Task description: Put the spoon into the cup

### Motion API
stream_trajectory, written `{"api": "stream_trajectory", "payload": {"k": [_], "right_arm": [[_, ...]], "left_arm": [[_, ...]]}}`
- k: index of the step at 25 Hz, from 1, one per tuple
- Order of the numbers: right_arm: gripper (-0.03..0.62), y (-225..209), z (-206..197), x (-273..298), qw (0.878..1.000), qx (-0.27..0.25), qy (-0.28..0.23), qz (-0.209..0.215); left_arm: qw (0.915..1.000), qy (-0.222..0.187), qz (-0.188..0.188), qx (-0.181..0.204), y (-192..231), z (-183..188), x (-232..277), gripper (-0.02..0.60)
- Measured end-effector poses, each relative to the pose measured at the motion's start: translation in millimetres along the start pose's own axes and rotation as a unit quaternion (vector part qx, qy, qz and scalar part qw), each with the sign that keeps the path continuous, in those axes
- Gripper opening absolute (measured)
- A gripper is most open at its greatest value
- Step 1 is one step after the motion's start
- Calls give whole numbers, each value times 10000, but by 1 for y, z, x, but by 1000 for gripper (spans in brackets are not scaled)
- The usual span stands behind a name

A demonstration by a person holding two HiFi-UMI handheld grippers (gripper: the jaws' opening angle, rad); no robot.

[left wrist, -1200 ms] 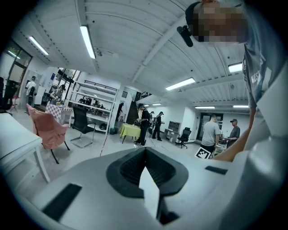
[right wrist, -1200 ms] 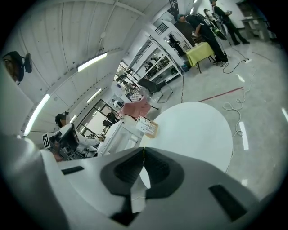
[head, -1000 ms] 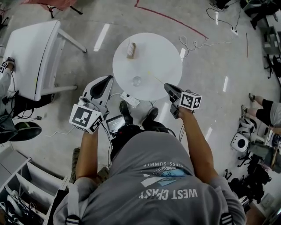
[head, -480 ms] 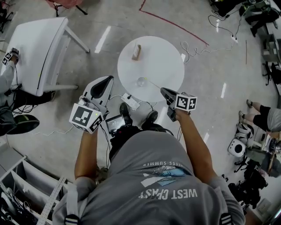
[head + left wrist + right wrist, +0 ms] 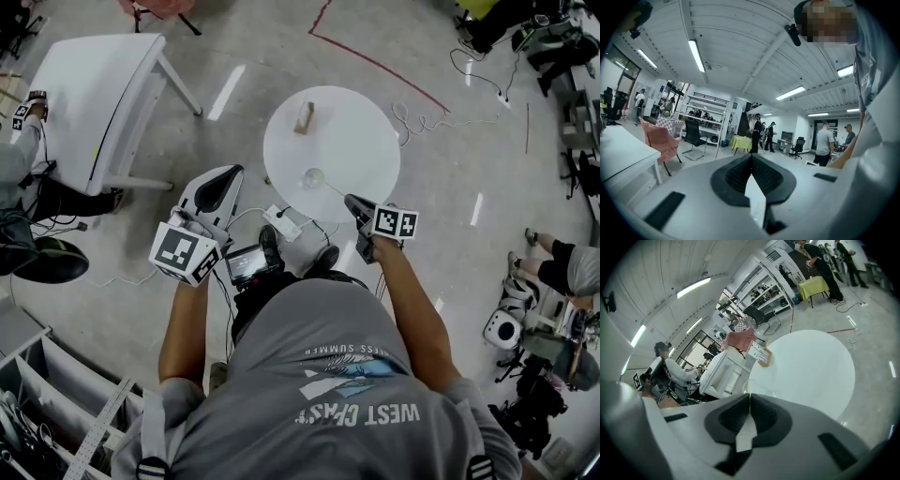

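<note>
Round white table [image 5: 361,131], wooden block [image 5: 304,117], floor cable [image 5: 413,121]

Around the person, seven things of five kinds.
Two tables: one round white table [image 5: 361,131] and one rectangular white table [image 5: 89,103]. Two grippers: one left gripper [image 5: 225,174] and one right gripper [image 5: 352,200]. At the round table's near edge, one clear cup [image 5: 312,177] and one thin spoon [image 5: 336,190]. Near its far edge, one small wooden block [image 5: 304,117].
</note>
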State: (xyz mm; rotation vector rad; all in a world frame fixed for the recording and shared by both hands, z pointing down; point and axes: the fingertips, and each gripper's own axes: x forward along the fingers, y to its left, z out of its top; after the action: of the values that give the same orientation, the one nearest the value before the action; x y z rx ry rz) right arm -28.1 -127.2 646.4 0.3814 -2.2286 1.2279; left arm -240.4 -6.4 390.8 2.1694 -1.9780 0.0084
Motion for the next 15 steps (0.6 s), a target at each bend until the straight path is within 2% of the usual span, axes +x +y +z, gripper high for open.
{"api": "stream_trajectory", "payload": {"k": [15], "right_arm": [[6,3,8,15,9995,-38,48,-297]], "left_arm": [[9998,-124,140,75,15,8,-18,3]]}}
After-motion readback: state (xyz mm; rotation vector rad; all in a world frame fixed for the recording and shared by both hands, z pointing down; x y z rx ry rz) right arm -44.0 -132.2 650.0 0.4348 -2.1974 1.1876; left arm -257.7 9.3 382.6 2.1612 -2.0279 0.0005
